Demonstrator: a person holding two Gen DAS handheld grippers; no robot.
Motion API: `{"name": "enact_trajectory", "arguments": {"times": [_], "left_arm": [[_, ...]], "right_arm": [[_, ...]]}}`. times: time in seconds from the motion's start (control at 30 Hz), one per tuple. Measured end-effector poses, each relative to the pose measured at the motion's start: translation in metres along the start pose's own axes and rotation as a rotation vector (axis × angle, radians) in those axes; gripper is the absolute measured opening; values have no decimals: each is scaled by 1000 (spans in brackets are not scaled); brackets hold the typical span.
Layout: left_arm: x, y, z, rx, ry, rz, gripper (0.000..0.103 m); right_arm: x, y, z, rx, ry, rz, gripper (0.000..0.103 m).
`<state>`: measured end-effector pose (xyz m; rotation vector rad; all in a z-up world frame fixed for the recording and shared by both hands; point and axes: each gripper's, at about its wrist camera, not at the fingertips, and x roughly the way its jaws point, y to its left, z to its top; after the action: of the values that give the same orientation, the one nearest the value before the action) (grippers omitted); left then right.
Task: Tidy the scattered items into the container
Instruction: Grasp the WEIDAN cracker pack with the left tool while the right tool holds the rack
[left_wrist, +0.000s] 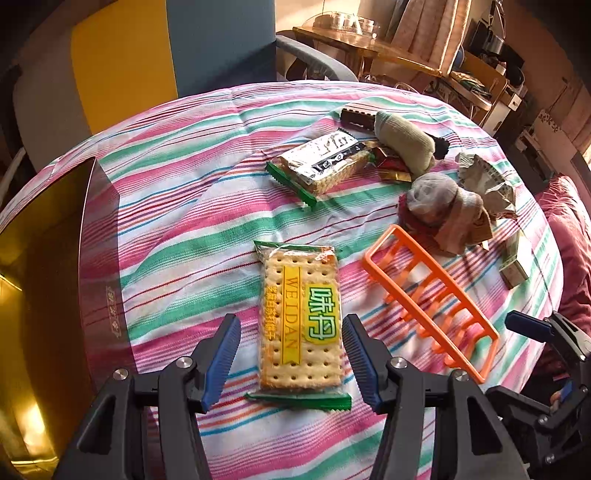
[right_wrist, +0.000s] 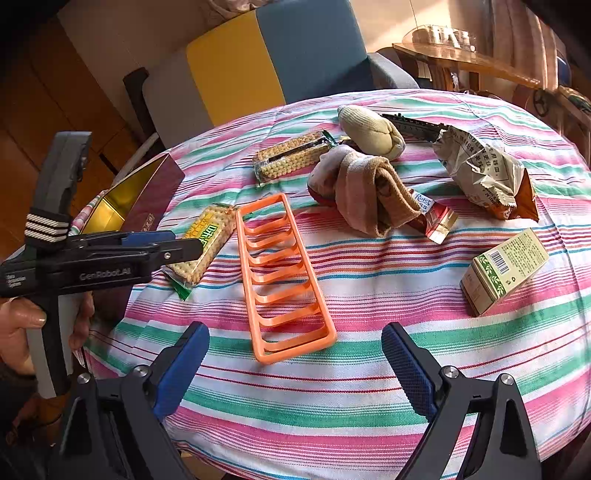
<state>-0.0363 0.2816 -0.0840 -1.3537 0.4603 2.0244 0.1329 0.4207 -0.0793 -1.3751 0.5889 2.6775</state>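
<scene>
A striped pink, green and white cloth covers the round bench (right_wrist: 351, 387), strewn with snacks and socks. In the left wrist view, the left gripper (left_wrist: 291, 363) stands open at the bottom centre of the frame, its blue pads either side of a cracker packet (left_wrist: 297, 321) marked "WEIDAN" that lies flat on the cloth; whether the pads touch the wrapper cannot be told. The container, a dark red box with a gold lining (left_wrist: 48, 266), sits at the left edge of that frame, beside the packet. In the right wrist view, the right gripper (right_wrist: 295, 373) hangs open at the bottom of the frame above bare cloth, just below the near end of an orange plastic rack (right_wrist: 282, 277) that lies flat in the centre. Further up that frame lie a second cracker packet (right_wrist: 291, 157), a rolled cream sock (right_wrist: 371, 131) and a bundled pink and tan sock (right_wrist: 364, 192), which rests on a small red-and-gold wrapper (right_wrist: 434, 218). A crumpled snack bag (right_wrist: 484, 173) sits at the upper right, and a small green-and-cream carton (right_wrist: 504, 271) lies on its side at the right edge, well apart from the box.
</scene>
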Motion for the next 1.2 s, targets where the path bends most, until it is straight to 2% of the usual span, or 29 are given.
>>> {"name": "enact_trajectory", "arguments": {"times": [0.23, 0.3, 0.47, 0.67, 0.83, 1.07, 1.1, 1.17, 1.2], "left_arm": [[10, -8, 6, 34, -1, 16, 58], [15, -9, 6, 33, 9, 15, 58], [20, -3, 4, 17, -10, 0, 58], [19, 3, 2, -16, -28, -30, 59], [20, -3, 0, 13, -37, -13, 64], [20, -5, -2, 6, -71, 12, 64], [19, -5, -2, 2, -72, 12, 64], [18, -4, -3, -4, -71, 8, 60], [17, -3, -3, -7, -70, 5, 57]], "right_arm": [[4, -7, 0, 40, -13, -10, 95], [5, -5, 0, 31, -20, -40, 91], [8, -3, 3, 17, -25, -71, 71], [16, 11, 18, -45, -8, -58, 71], [33, 26, 32, -134, 35, -51, 71], [53, 33, 35, -181, 82, -114, 70], [53, 33, 34, -179, 82, -119, 68], [55, 33, 33, -172, 87, -125, 53], [54, 34, 32, -169, 85, -126, 53]]}}
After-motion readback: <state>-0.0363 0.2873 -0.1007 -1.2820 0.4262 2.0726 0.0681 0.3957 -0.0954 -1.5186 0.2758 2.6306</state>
